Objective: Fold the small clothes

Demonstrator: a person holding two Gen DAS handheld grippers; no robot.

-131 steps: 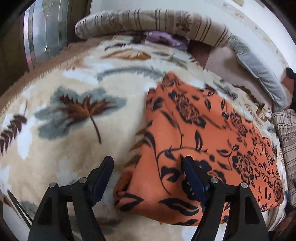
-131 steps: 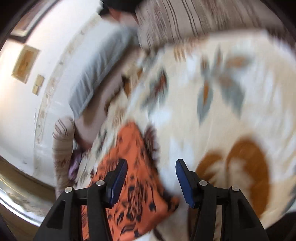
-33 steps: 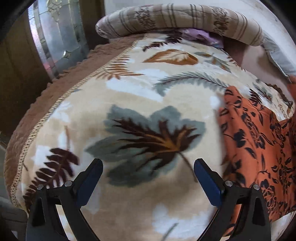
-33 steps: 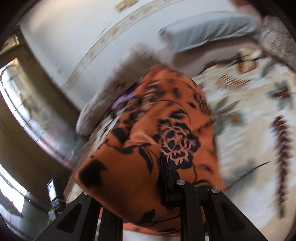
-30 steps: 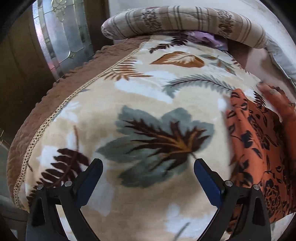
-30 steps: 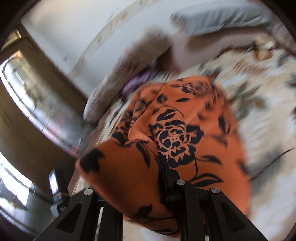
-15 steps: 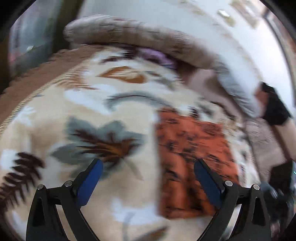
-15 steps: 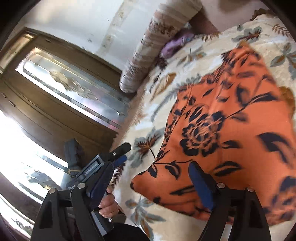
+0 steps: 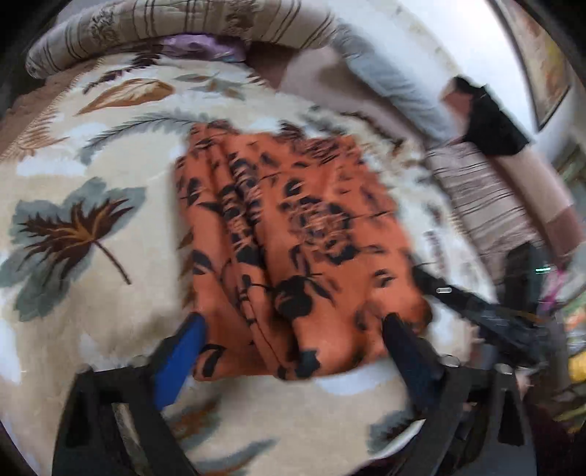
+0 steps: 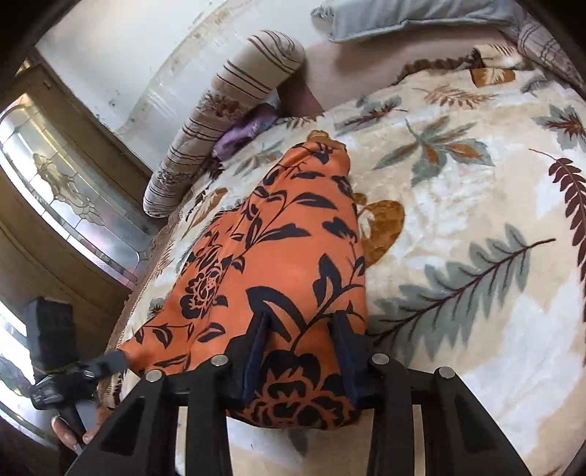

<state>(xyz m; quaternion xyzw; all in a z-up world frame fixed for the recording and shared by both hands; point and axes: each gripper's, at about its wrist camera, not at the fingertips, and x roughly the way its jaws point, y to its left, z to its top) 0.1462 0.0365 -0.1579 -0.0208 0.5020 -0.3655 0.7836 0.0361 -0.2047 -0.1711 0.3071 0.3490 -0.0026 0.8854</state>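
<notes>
**Orange garment bracketed at both near corners, both claws closing**

Orange floral garment (image 9: 293, 249) is laid flat on the leaf-print blanket (image 9: 91, 175) of a bed, already folded over into a rough rectangle with several lengthwise creases. Its near edge is seen just ahead of the left claw (image 9: 289, 344), whose jaws are closing from a wide stance; the cloth's near hem lies between the two fingers, but no pinch can be made out through the blur. In the right wrist view the near corner of the garment (image 10: 278, 263) is bulged up between the fingers of the right claw (image 10: 300, 351), which is narrowing on it; the pads are seen at the sides of the fold, and the fabric is judged to be only loosely gathered, not yet squeezed.

For the next fold to be done well, all layers at the near hem should be caught together, so that no lower layer is left behind on the blanket. Both corners should be lifted evenly and carried away from the claws toward the far edge, which lies near the striped bolster (image 9: 175, 22), with the edges kept aligned. A bite taken too deep is likely to drag the plush blanket up with the cloth.
</notes>
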